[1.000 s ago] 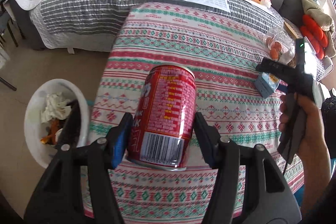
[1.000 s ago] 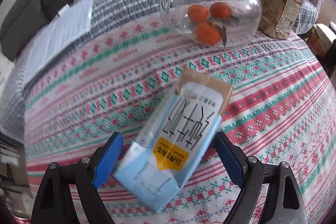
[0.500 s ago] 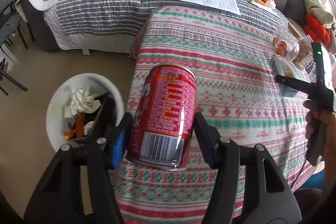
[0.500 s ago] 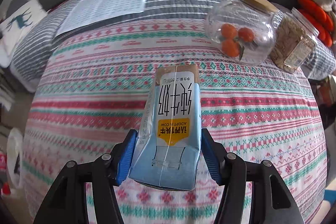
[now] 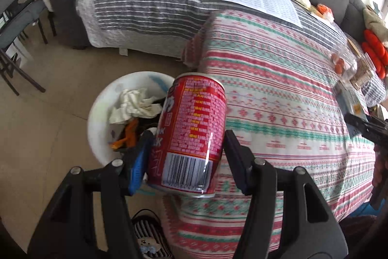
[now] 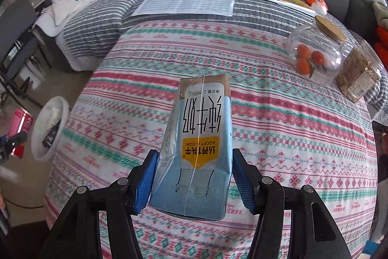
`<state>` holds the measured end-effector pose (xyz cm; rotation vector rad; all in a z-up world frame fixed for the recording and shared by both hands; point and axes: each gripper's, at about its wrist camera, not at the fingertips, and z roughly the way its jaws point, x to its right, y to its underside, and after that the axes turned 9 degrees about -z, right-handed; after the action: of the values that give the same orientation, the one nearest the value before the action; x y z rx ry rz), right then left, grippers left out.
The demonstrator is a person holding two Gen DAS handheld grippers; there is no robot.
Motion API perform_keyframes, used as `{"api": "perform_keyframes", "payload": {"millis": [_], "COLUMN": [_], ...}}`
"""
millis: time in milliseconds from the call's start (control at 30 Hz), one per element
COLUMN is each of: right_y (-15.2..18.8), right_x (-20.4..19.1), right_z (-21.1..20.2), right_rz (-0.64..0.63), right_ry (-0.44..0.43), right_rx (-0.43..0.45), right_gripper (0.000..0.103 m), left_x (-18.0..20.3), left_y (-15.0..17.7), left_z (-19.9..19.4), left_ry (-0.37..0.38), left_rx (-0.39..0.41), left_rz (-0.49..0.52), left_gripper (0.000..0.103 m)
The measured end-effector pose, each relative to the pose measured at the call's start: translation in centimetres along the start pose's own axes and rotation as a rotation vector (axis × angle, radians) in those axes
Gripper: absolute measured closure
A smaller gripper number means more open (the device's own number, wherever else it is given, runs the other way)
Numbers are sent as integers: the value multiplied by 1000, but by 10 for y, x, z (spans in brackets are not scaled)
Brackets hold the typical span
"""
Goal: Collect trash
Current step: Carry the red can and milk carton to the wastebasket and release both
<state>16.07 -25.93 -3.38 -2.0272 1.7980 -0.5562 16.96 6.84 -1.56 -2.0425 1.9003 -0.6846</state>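
Note:
My left gripper (image 5: 186,154) is shut on a red drink can (image 5: 191,132) and holds it in the air over the table's left edge, beside the white trash bin (image 5: 101,113) on the floor. The bin holds crumpled paper and other scraps. My right gripper (image 6: 191,176) is shut on a light blue milk carton (image 6: 201,142) and holds it above the patterned tablecloth (image 6: 278,128). The bin also shows in the right wrist view (image 6: 46,135) at the far left, with the red can (image 6: 19,123) near it.
A glass jar of oranges (image 6: 315,55) and a jar of seeds (image 6: 359,77) stand at the table's right. A printed sheet (image 6: 189,1) lies on the striped blanket of the grey sofa behind. Dark chairs (image 5: 17,23) stand at the left.
My left gripper has carried the can leftward off the table toward the bin. My right gripper closed on the carton and lifted it back from the jars.

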Motion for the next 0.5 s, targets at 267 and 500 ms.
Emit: {"api": "perform_keyframes", "payload": {"millis": [267,500], "right_y": [-15,-29], "right_x": [-30,-70], "right_z": [5,16], "right_rz": [-30,-69], "right_ry": [-37,-78], "right_rx": [8,4], "right_gripper": [42,42], "left_x": [-49,-75], "left_y": [-10,-18], "left_z": [15,40], "left_ry": [-34,-68], "left_rx": [-17,-38], "left_rz": [-94,-146], "left_gripper": [42,43]}}
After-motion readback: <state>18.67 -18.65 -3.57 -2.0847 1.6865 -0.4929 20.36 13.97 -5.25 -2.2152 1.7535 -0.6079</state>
